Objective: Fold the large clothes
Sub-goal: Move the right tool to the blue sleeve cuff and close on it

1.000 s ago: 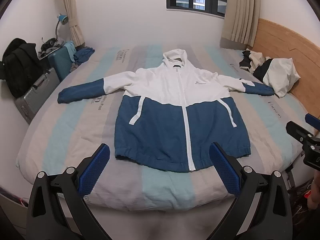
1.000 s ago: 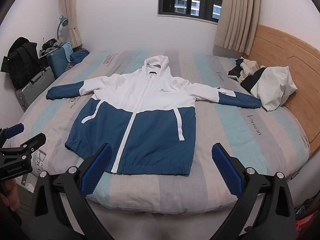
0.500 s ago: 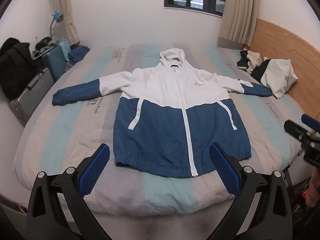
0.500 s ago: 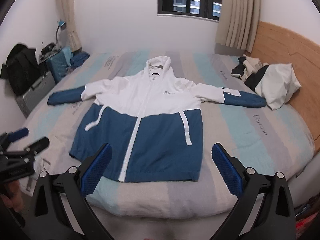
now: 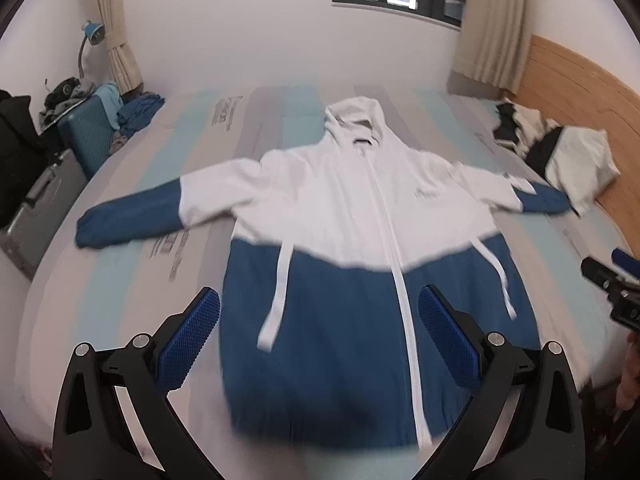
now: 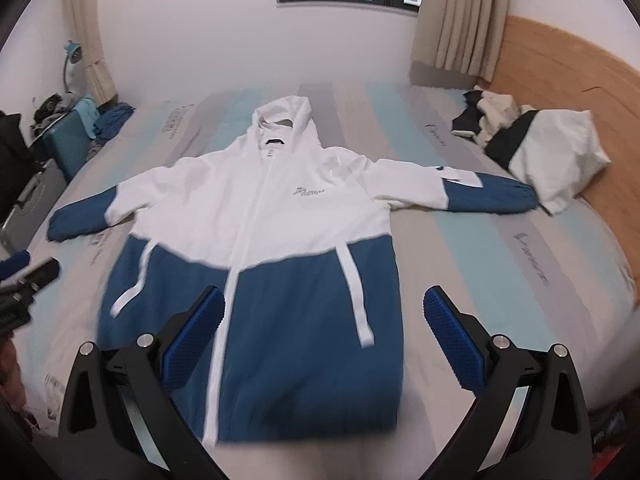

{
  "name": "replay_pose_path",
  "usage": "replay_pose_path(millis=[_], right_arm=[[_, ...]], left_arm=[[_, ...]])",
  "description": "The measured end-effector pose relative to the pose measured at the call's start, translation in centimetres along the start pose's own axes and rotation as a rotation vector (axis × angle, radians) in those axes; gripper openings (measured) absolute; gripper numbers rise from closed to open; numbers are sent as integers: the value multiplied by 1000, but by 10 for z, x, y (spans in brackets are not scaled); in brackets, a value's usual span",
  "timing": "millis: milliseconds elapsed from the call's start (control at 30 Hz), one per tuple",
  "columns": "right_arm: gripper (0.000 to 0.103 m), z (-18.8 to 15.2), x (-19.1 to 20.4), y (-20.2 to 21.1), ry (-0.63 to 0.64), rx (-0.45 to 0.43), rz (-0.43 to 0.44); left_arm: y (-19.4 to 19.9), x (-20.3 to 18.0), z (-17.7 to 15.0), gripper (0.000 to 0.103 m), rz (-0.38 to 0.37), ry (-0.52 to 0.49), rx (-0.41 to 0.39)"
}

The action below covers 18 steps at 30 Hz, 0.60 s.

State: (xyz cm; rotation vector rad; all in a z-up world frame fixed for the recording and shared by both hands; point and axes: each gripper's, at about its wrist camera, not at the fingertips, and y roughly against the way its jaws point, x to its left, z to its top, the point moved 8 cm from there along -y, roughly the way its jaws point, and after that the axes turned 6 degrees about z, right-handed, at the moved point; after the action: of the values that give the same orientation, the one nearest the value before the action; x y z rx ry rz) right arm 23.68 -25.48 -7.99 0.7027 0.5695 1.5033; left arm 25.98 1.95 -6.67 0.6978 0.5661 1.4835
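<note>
A white and blue hooded jacket (image 5: 360, 240) (image 6: 280, 240) lies flat, front up, on the striped bed (image 5: 120, 280) (image 6: 500, 248), zipped, both sleeves spread out sideways. My left gripper (image 5: 319, 332) hovers open above the jacket's blue lower half, holding nothing. Over the hem's right part, my right gripper (image 6: 324, 334) is open too and holds nothing. Each gripper shows at the edge of the other's view: the right gripper (image 5: 612, 284) and the left gripper (image 6: 28, 276).
A crumpled white and black garment (image 6: 536, 152) lies by the wooden headboard (image 6: 560, 72) on the right. Suitcases (image 5: 80, 140) and dark bags stand on the floor to the left of the bed. A window and curtains are on the far wall.
Both grippers have moved forward and closer over the bed, so the jacket's hem now lies beneath their open fingers. The jacket has not moved.
</note>
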Motion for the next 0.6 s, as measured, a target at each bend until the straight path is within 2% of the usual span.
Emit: replay_pose_path(millis=[67, 133, 267, 467, 600], right_arm=[[96, 22, -15, -51, 17, 18, -5], [96, 40, -30, -96, 8, 54, -5], [96, 79, -51, -165, -8, 86, 12], [96, 124, -63, -223, -2, 89, 0], [96, 149, -88, -248, -26, 61, -56]], left_arm=[[-39, -4, 25, 97, 31, 4, -13], [-80, -7, 46, 97, 55, 34, 6], [-142, -15, 82, 97, 92, 47, 32], [-206, -25, 125, 97, 108, 31, 69], [-247, -36, 147, 97, 94, -5, 70]])
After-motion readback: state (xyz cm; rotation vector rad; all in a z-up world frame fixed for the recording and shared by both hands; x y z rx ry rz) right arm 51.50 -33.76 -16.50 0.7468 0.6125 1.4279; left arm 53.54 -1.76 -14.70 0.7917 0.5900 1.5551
